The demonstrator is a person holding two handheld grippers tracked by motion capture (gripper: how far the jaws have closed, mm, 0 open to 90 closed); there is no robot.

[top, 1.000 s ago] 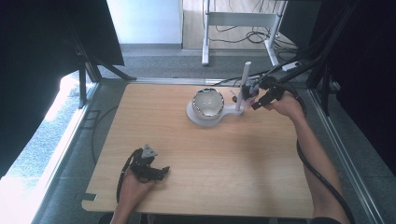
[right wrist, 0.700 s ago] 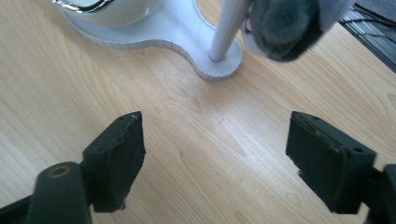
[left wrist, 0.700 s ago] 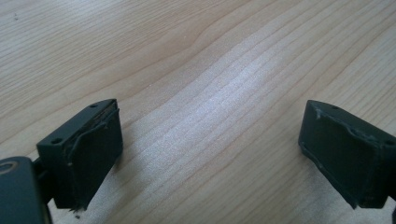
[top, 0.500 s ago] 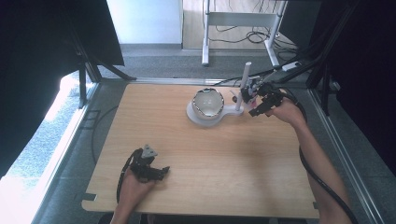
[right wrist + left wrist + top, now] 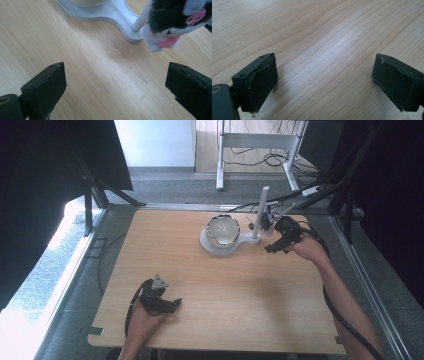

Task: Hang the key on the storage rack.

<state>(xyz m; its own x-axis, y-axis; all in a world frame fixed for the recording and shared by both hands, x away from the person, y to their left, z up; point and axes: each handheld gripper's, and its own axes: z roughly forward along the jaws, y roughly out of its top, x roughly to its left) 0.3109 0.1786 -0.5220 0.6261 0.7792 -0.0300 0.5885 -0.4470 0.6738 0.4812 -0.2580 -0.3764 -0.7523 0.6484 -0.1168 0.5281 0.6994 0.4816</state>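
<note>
Hanging on the stand's pole [image 5: 261, 210], the plush toy [image 5: 175, 22] sits at one o'clock of the right gripper [image 5: 278, 242], whose empty jaws have just been opening; left gripper [image 5: 165, 304] gapes too.

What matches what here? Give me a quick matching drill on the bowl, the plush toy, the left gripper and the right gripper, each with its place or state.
1 bowl
2 plush toy
3 left gripper
4 right gripper

a open, jaws just widened, beside the stand
b against the stand's pole
c on the stand's round base
d open over bare wood at the table near edge

Pairs: 1-c, 2-b, 3-d, 4-a
</note>
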